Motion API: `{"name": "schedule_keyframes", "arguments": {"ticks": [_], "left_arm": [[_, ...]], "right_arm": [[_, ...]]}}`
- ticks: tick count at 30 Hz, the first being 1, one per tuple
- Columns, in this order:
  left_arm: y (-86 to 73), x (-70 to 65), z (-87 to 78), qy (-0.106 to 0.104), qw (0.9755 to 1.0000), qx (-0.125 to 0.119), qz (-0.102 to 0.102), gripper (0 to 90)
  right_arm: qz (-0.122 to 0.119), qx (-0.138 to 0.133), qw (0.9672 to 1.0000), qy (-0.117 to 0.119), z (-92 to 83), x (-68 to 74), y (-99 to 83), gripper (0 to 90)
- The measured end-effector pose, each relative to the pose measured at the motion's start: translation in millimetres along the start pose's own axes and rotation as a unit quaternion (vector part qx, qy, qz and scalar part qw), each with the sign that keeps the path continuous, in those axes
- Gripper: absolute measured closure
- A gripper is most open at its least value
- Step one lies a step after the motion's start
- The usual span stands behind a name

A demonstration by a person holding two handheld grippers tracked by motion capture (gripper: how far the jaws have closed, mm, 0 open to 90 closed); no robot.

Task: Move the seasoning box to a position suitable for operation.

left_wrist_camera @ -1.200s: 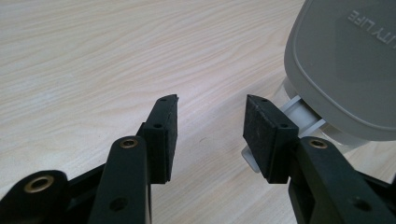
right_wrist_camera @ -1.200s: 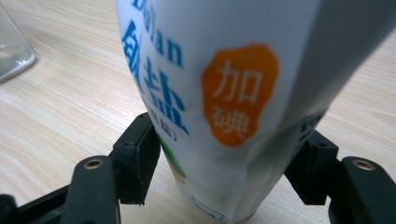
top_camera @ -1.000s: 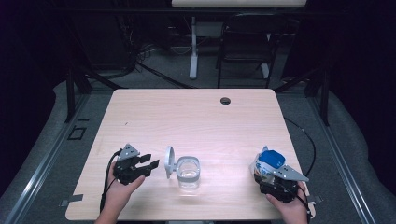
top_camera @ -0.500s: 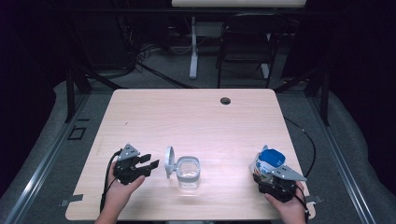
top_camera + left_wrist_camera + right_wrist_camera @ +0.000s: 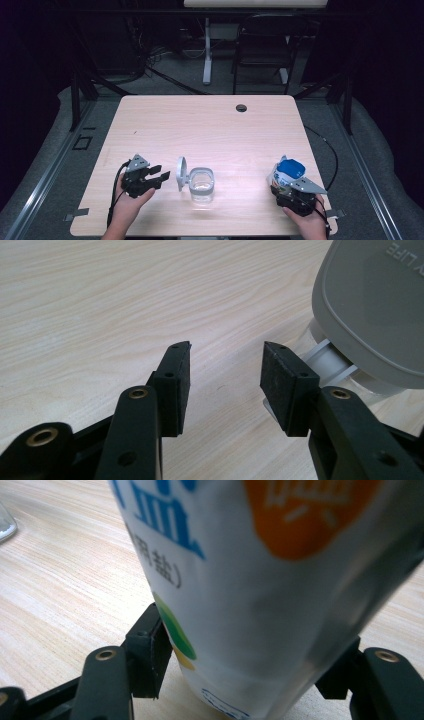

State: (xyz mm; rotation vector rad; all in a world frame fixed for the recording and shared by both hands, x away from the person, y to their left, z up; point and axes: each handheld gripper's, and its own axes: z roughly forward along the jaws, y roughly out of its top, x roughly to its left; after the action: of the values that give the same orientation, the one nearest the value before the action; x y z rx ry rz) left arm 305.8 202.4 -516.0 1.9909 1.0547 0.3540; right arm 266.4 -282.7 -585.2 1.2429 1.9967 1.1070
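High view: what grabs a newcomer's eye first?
Probably the white bag with the blue top near the table's right front edge, clamped between the jaws of the right gripper. Next, the clear container at the front centre, its grey hinged lid standing open on its left side. The left gripper sits just left of that lid, jaws open and holding nothing, on the pale wooden table.
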Motion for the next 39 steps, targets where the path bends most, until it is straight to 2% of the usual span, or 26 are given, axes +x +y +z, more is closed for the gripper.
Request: {"name": "schedule_keyframes", "arguments": {"ticks": [7,11,13,19,32,36,39], "left_arm": [[-0.3,0.2,-0.1,0.001,1.0000,0.000,-0.002,55.7],[-0.3,0.3,-0.2,0.002,1.0000,-0.001,-0.002,55.7],[-0.2,0.8,-0.4,0.003,1.0000,0.000,0.000,55.7],[-1.0,1.6,0.0,0.003,1.0000,-0.002,-0.004,55.7],[-1.4,2.0,0.4,0.003,1.0000,-0.003,-0.008,55.7],[-1.4,2.4,0.3,0.002,1.0000,-0.001,-0.007,55.7],[-1.4,2.6,0.1,0.002,1.0000,-0.002,-0.008,55.7]], "right_arm": [[0.001,0.000,1.0000,-0.004,0.4,0.2,0.4,36.8],[-0.011,0.011,0.9998,-0.008,-1.1,-1.1,1.5,37.3],[-0.006,0.003,1.0000,-0.002,0.6,-0.1,1.1,37.5],[-0.010,0.004,0.9999,0.002,1.6,0.1,1.8,38.0],[-0.009,0.008,0.9999,0.002,1.1,0.0,2.7,39.2],[-0.003,-0.001,1.0000,0.004,2.2,0.1,2.0,39.7],[-0.008,0.002,0.9999,0.005,1.5,0.0,2.1,40.0]]}}
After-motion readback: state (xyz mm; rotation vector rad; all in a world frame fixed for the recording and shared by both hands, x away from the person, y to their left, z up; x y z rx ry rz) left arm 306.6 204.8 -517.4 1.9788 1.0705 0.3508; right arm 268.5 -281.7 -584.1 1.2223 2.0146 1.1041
